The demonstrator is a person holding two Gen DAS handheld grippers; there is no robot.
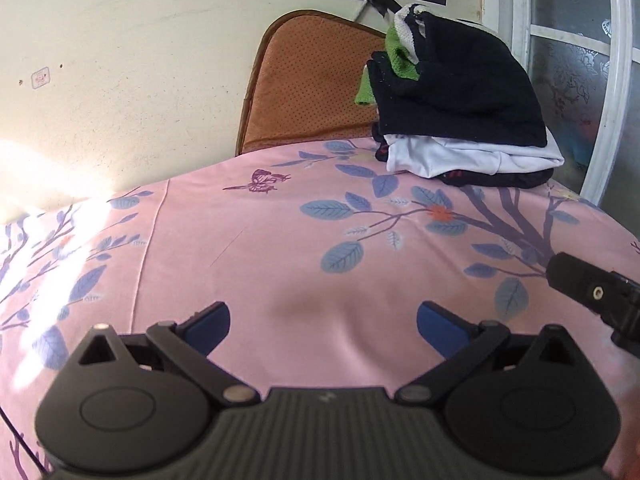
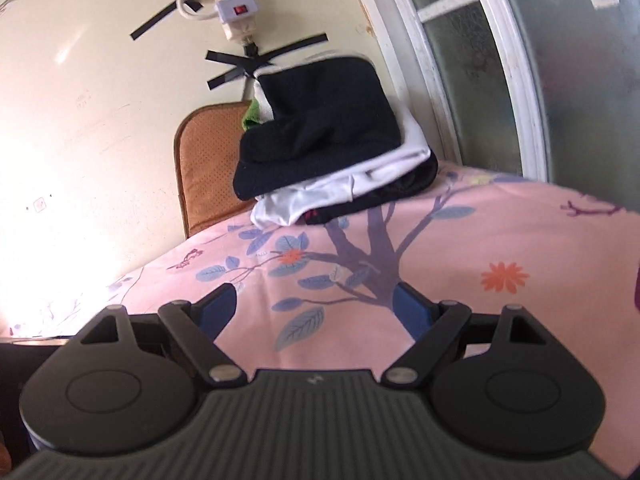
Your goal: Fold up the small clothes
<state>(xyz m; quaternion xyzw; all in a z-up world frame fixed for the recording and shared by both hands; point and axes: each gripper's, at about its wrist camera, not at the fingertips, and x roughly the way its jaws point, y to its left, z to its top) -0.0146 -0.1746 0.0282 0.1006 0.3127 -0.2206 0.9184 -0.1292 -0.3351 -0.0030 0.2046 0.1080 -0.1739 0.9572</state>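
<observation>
A stack of folded small clothes (image 1: 460, 96) sits at the far right of the pink floral bed sheet (image 1: 280, 240): dark navy pieces on top, a green piece behind, a white piece and a black piece beneath. It also shows in the right wrist view (image 2: 328, 140). My left gripper (image 1: 323, 326) is open and empty just above the bare sheet. My right gripper (image 2: 316, 312) is open and empty over the sheet, its body showing at the right edge of the left wrist view (image 1: 592, 292). Both stand well short of the stack.
An orange-brown cushion (image 1: 312, 80) leans against the cream wall behind the bed. A white power strip (image 2: 234, 4) is taped to the wall above the stack. A white-framed frosted window (image 2: 500, 72) stands right of the stack. Bright sunlight falls on the sheet at left.
</observation>
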